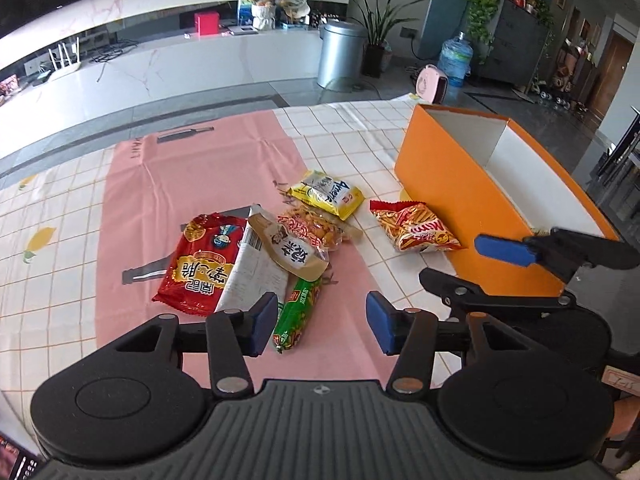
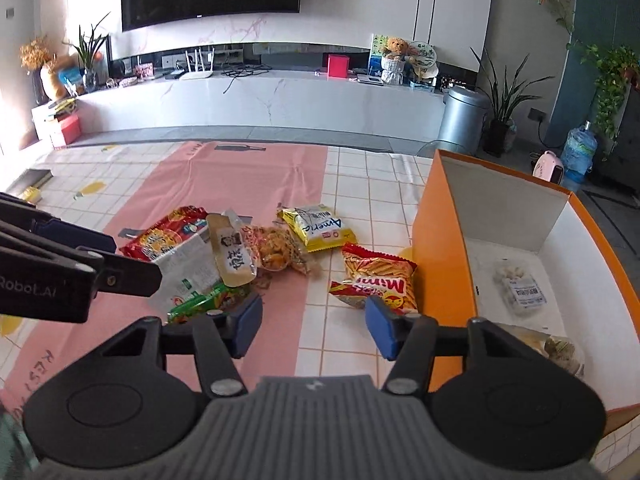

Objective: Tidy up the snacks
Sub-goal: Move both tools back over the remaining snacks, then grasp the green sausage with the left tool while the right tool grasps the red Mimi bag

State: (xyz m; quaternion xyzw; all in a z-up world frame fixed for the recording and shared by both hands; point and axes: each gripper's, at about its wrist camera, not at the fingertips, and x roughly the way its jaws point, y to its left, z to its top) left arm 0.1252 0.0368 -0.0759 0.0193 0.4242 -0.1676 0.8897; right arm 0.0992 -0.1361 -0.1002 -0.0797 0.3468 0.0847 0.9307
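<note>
Two hand-held grippers above a table spread with a checked cloth (image 1: pixel 340 136) and a pink mat (image 1: pixel 192 168). The left gripper (image 1: pixel 322 322) hangs over the near part of the mat with its blue pads spread and nothing between them; the green sausage-shaped pack (image 1: pixel 298 312) lies on the mat just beyond its left pad. The right gripper (image 2: pixel 314 326) is likewise spread and empty, over the seam where mat meets checked cloth.

Loose snacks lie in a cluster at mid-table: a large red packet (image 1: pixel 200 260), a white pouch (image 1: pixel 256 268), a tan pouch (image 1: pixel 288 248) overlapping it, a clear bag of orange snacks (image 1: pixel 316 228), a yellow packet (image 1: pixel 328 194) and, nearest the box, a red "Mimi" stick-snack bag (image 2: pixel 376 280). An open orange box (image 2: pixel 440 248) stands at the table's right edge (white inside); two clear-wrapped packs (image 2: pixel 520 288) already lie on its floor.
</note>
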